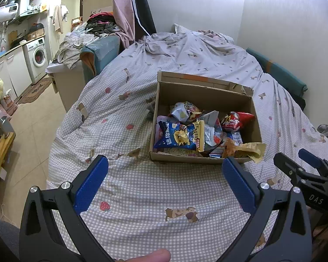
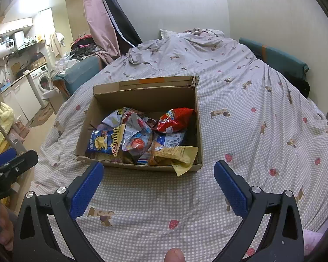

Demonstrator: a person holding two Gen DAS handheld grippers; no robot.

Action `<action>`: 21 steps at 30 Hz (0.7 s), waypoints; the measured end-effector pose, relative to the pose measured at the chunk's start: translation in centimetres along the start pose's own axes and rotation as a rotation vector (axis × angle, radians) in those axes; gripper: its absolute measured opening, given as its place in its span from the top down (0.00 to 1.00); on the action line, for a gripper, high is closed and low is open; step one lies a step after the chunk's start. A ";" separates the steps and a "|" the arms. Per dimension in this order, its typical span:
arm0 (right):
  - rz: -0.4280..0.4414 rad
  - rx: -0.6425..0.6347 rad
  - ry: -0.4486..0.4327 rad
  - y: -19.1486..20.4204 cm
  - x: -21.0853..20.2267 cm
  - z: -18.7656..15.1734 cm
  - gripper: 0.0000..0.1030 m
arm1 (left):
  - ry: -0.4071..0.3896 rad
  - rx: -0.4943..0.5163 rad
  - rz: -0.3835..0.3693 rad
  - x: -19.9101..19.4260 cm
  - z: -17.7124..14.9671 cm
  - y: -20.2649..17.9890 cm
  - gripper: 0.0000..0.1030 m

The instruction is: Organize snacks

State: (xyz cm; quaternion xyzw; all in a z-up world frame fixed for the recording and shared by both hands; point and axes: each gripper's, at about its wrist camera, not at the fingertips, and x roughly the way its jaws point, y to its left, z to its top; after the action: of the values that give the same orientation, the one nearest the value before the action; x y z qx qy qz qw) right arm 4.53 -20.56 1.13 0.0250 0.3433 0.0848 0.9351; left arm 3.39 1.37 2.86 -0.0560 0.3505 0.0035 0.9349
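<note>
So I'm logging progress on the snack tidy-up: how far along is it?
Looks finished or nearly so: the snack packets, including the blue chip bag and red bag, sit inside the brown cardboard box. Nothing is in hand; left gripper and right gripper hover open, empty. No loose snacks show on the checked bedspread; one yellow wrapper overhangs the rim.

snack packets (image 2: 140,135) heaped in open box (image 2: 142,100)

Lit from above by indoor light, with blown-out glare on the white wall (image 1: 207,4) in both views and on the kitchen wall far left in the right view. Soft shadows inside the cardboard box (image 2: 146,100). Strong fisheye bending and black vignette at the corners. Sharp centrally, slightly soft toward the edges.
</note>
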 end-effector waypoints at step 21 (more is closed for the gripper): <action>-0.003 -0.004 -0.003 0.0 -0.2 0.0 0.00 | 0.010 -0.011 0.008 0.3 -0.4 0.5 0.00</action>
State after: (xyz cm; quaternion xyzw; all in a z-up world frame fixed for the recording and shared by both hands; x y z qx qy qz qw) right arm 4.42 -20.62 1.23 0.0225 0.3419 0.0840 0.9357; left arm 3.29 1.85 2.34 -0.0600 0.3551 0.0088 0.9329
